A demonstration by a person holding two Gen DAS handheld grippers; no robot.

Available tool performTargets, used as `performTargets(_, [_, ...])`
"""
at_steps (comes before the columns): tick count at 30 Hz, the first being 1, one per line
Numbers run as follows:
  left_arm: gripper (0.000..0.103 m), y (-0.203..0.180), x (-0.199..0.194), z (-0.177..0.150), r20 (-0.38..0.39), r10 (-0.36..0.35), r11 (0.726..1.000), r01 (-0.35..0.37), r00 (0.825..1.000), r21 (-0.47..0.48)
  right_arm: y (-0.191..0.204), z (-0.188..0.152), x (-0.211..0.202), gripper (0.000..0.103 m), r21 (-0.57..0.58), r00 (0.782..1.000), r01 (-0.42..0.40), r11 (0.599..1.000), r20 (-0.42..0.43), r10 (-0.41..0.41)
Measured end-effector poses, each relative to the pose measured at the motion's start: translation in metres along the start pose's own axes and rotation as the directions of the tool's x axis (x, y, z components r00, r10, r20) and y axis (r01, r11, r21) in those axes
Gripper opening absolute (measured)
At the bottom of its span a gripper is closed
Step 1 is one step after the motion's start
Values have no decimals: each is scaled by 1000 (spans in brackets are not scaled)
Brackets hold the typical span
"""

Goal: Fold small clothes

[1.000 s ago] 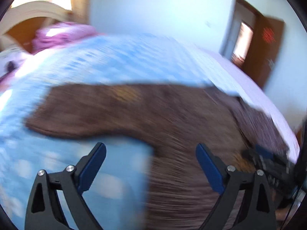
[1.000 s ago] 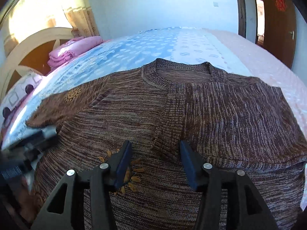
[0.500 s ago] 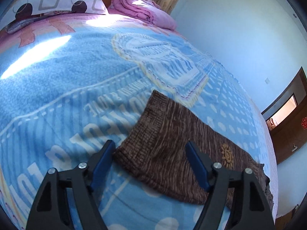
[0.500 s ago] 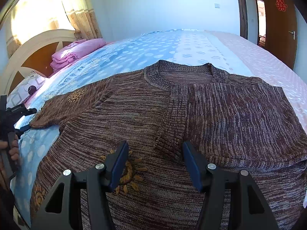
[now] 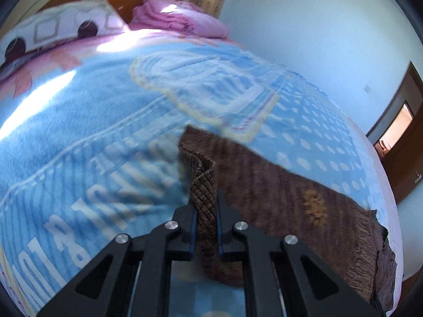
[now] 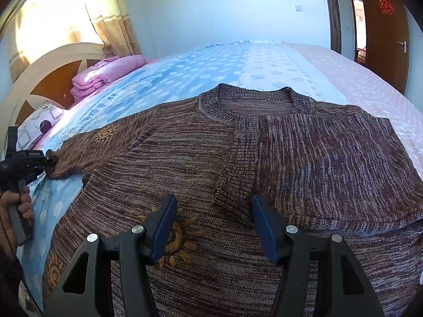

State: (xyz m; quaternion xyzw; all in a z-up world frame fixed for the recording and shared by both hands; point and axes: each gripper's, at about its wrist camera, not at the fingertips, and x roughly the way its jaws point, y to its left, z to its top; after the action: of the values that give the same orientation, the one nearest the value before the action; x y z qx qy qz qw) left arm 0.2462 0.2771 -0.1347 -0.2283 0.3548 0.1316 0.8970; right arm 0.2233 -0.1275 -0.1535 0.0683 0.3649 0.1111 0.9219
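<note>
Now left gripper [image 5: 205, 211] clamps brown knit sweater [image 6: 264, 158] cuff; right gripper [image 6: 214, 227] half open above its hem, on blue patterned bed blanket [image 5: 92, 132].

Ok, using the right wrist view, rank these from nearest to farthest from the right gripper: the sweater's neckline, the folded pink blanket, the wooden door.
From the right gripper, hovering open over the sweater's front:
1. Sweater's neckline, straight ahead, at the garment's far edge.
2. Folded pink blanket, far left, by the headboard.
3. Wooden door, far right, beyond the bed.

Coarse knit sweater [image 6: 264, 158] (fleecy blanket [image 5: 79, 132])
</note>
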Motion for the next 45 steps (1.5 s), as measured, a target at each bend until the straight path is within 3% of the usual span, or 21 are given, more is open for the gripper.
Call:
performTargets(3, [11,-42,-23,2,62,-64,994,58,996,93,-1,0,0,60,4,1000,-4,1000,2,4])
performTargets(6, [11,-100,-52,-8,98,-180,961,153,979,230,-4,-1,-1,60,19,1000,-21,1000,10,21])
performTargets(9, [11,-158,-71,-34,49,-314,893,278,948,353,-9,-1,-2,60,40,999,-43,998,16,42])
performTargets(11, [11,-194,-71,-62,-15,-364,842,336,931,422,-10,-1,-2,60,49,999,-50,998,20,49])
performTargets(14, [11,-220,-51,-96,-105,-348,814,356,932,458,-11,-1,-2,60,57,998,-58,997,23,57])
performTargets(19, [16,-220,-19,-128,-247,-278,810,364,928,459,-12,-2,-2,60,59,998,-62,996,25,60])
performTargets(20, [25,-215,-21,-129,-264,-283,806,378,922,456,-12,-2,-2,60,60,998,-63,996,25,61])
performTargets(21, [45,-208,-26,-128,-277,-298,800,397,914,449,-12,-2,-2,60,61,998,-64,996,24,63])
performTargets(22, [57,-200,-33,-127,-273,-309,801,404,911,442,-12,-1,-2,60,63,998,-66,996,24,64])
performTargets(23, [80,-186,-43,-123,-230,-314,818,386,921,427,-12,-1,-2,60,63,998,-65,996,23,64])
performTargets(24, [88,-176,-50,-121,-185,-311,836,361,932,414,-12,-1,-1,60,62,998,-62,996,21,61])
performTargets(27, [88,-140,-59,-114,-77,-258,896,269,963,353,-7,2,1,60,44,999,-37,998,1,37])
performTargets(29, [88,-118,-54,-114,-55,-212,928,219,976,300,-2,7,2,60,33,1000,-14,999,-17,15])
performTargets(31, [86,-103,-42,-117,-80,-207,948,220,975,230,6,17,-7,60,29,999,-40,999,11,40])
performTargets(33, [88,-94,-43,-115,-67,-251,954,259,966,151,25,29,-19,60,-10,995,-76,997,72,76])
performTargets(35, [88,-96,-41,-115,-67,-243,958,250,968,139,51,45,-21,60,-84,993,-81,993,84,88])
performTargets(38, [88,-99,-42,-118,-55,-224,958,230,973,169,85,64,5,60,-191,994,-98,977,28,105])
performTargets(40, [88,-89,-43,-117,-52,-257,955,262,965,141,102,67,31,60,-264,994,-105,959,-38,98])
performTargets(42, [88,-79,-45,-117,-48,-291,949,295,956,108,110,64,64,59,-311,989,-78,947,-142,35])
performTargets(44, [88,-82,-45,-117,-48,-281,951,284,959,119,109,61,82,35,-310,981,-69,948,-195,8])
performTargets(45, [89,-84,-43,-118,-49,-271,953,275,961,129,106,62,79,30,-290,985,-71,954,-172,21])
